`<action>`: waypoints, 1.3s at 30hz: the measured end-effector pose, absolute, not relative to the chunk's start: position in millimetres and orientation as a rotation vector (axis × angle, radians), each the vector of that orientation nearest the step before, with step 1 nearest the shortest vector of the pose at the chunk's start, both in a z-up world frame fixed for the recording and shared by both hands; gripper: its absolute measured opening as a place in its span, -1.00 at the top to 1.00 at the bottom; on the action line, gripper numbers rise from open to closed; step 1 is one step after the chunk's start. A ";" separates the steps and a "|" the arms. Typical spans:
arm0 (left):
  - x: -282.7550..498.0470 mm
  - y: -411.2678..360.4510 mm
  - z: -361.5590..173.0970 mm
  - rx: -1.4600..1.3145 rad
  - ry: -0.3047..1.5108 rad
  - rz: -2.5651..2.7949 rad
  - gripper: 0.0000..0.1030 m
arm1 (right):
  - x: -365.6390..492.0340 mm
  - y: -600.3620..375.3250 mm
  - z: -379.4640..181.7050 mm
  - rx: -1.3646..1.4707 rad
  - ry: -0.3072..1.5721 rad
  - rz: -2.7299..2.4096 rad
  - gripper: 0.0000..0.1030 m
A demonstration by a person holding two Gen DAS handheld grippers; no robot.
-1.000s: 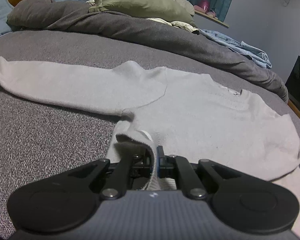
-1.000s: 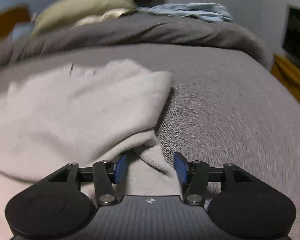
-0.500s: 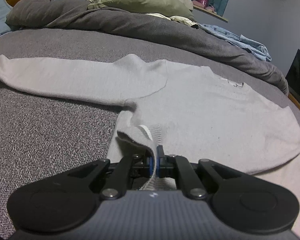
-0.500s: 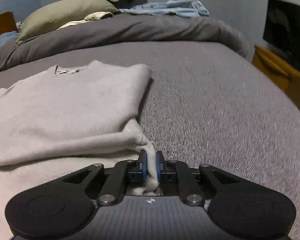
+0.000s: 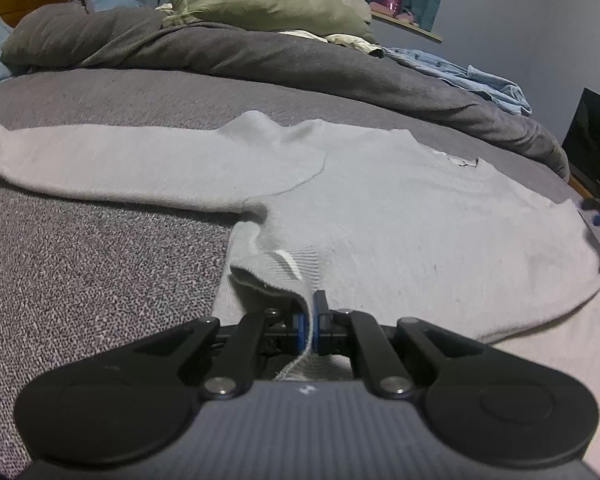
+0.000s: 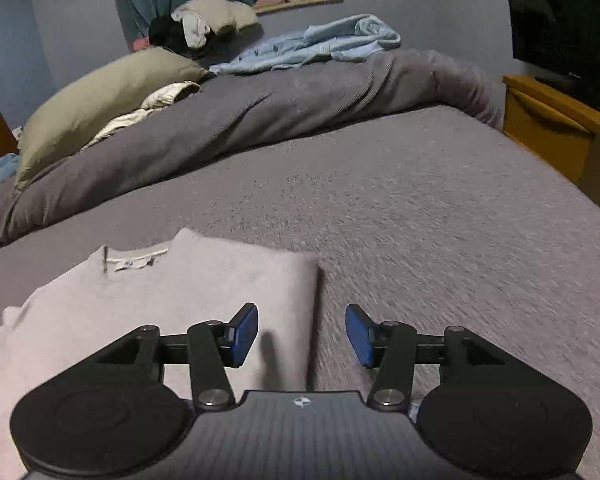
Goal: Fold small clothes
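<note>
Half a second back my right gripper [image 6: 302, 334] pinched the sweater [image 5: 400, 208] fold; its jaws have just been opening and now stand spread with nothing between them, lifted over the folded edge at lower centre of its view. My left gripper [image 5: 310, 322] is pressed shut on the ribbed hem. I judge that pulling with only this one hold could drag the soft, fuzzy knit askew or undo the fold. Pale grey, it lies flat on the coarse grey bedspread [image 5: 80, 280], one sleeve stretched toward the left edge.
</note>
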State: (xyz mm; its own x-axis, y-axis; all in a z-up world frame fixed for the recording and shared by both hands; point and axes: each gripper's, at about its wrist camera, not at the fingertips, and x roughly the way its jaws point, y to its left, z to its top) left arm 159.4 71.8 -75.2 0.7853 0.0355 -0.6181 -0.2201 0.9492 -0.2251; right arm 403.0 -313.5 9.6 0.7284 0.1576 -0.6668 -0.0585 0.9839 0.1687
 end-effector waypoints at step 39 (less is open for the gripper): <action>155.5 72.7 -84.1 -0.256 0.629 0.093 1.00 | 375.8 -345.4 -29.9 0.286 0.932 0.225 -0.16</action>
